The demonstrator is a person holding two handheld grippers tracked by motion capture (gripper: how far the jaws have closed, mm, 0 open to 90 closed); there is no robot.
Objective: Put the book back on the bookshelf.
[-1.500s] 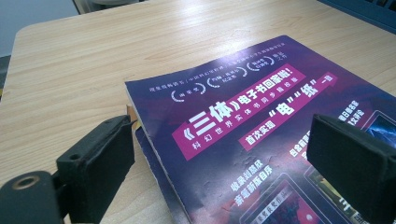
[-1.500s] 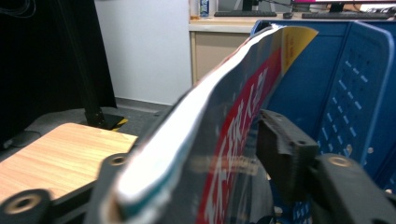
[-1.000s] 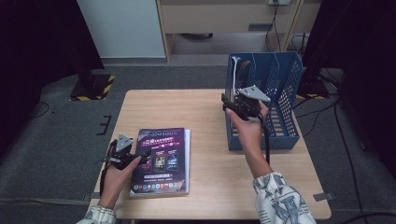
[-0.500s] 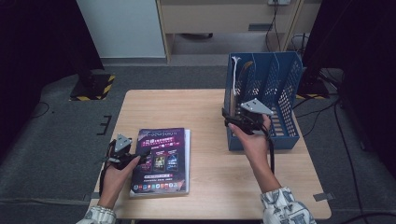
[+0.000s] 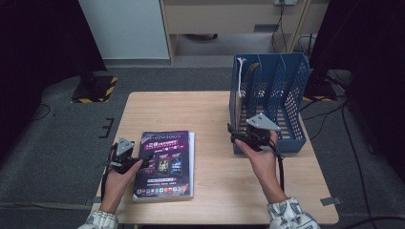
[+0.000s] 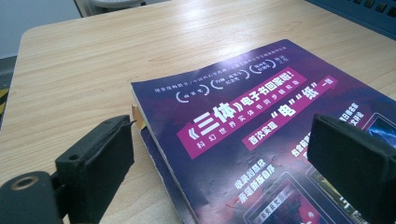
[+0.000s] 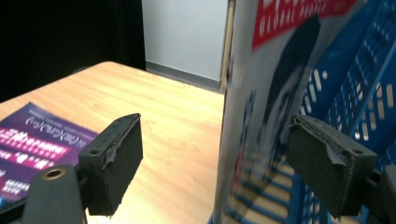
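Now, at the left of the counter (image 5: 210, 107), the left claw (image 5: 138, 160) rests at the left edge of the purple magazine (image 5: 165, 162). In the left gripper view its jaws stand apart, one pad (image 6: 100, 158) just off the spine side, the other pad (image 6: 350, 158) over the cover (image 6: 261, 140), so it is released and grips nothing. A second, thinner booklet seems to lie under the magazine, but I cannot tell for sure.

Further right, the right claw (image 5: 234, 136) sits by the near left corner of the blue rack (image 5: 296, 138). A glossy magazine (image 7: 261, 116) stands upright in the rack's leftmost slot. The right gripper view shows it between the jaws, but neither pad presses on it: the claw is released, its jaws having just been opening.

By my reading, the filing of one magazine is finished and the step in hand is letting go and backing off. The purple magazine, still flat on the counter, looks like the next one to go.

That next move calls for the right claw to pull straight back, clear of the standing magazine, so it does not tip out. Then the left claw must close on the purple magazine's edge, pinch the whole stack of pages, lift it and hand it across or stand it in a free slot.
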